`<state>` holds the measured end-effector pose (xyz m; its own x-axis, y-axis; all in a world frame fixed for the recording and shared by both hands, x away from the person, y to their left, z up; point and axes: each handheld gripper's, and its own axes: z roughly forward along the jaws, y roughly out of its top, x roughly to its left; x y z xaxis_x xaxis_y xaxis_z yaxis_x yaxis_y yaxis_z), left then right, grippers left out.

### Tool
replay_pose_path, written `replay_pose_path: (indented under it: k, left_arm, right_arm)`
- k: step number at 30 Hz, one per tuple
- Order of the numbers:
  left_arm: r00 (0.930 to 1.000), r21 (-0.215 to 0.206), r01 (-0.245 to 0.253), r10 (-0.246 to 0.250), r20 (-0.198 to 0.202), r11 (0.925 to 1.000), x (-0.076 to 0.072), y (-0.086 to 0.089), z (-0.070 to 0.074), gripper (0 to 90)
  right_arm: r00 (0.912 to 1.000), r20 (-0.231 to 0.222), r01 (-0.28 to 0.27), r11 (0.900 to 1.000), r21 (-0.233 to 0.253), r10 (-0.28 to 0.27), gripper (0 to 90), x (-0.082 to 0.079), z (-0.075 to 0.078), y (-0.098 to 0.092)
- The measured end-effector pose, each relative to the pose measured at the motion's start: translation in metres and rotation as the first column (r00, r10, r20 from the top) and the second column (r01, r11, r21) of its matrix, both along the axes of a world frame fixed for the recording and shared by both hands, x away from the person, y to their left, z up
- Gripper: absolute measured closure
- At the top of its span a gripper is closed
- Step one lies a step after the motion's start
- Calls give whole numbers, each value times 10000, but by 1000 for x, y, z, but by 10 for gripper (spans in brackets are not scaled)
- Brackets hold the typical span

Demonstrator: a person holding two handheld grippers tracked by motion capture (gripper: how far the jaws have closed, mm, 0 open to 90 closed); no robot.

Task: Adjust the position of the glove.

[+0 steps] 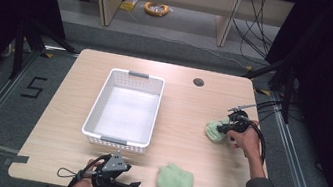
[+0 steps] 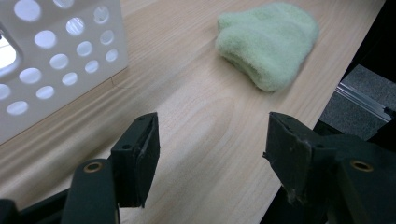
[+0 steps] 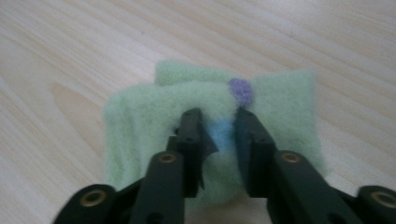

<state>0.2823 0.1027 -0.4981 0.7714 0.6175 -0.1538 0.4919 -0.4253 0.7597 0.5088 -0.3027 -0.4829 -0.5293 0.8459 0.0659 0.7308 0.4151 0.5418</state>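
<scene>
Two green socks on tabletop (image 1: pixel 185 122): far sock (image 3: pixel 140 121) pinched between right claw (image 3: pixel 218 128) jaws; near sock (image 2: pixel 268 39) lies ahead of left claw (image 2: pixel 212 149), jaws wide, beside white basket (image 2: pixel 56 56).

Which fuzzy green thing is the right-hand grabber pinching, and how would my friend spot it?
Start at the white plastic basket with round holes in the middle of the light wooden table, then look toward the table's right edge. The fluffy pale green fabric piece lies there, with the right gripper shut on it. Unlike the plain green fluffy piece near the front edge, it has a purple dot and a blue patch.
</scene>
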Motion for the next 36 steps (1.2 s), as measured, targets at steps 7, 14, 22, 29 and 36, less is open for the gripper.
replay_pose_path:
  k: [7, 14, 22, 29, 36]
  left_arm:
    - [10000, -39, -28, 28, -8, 10000, 0, 0, 0, 352]
    - [10000, 211, 37, -37, 13, 9998, 1, 1, 0, 352]
    - [10000, 199, 3, -4, 49, 9998, 0, 0, 0, 352]
    - [10000, -15, -63, 63, 42, 10000, -1, -1, 0, 352]
    - [9999, 79, -35, 34, 130, 10000, -1, 0, 2, 352]
  right_arm:
    - [9960, 310, 818, 9940, 721, -842, 845, -9, 2, -1]
    - [9961, 631, 539, 9911, 1220, -620, 850, -33, 28, -3]
    - [9964, 783, 188, 9824, 1859, -338, 850, -69, 48, 10]
    - [9942, 944, -736, 9643, 2544, 509, 848, -105, 52, 30]
    - [9892, 958, -1356, 9429, 3043, 1113, 848, -145, 52, 52]
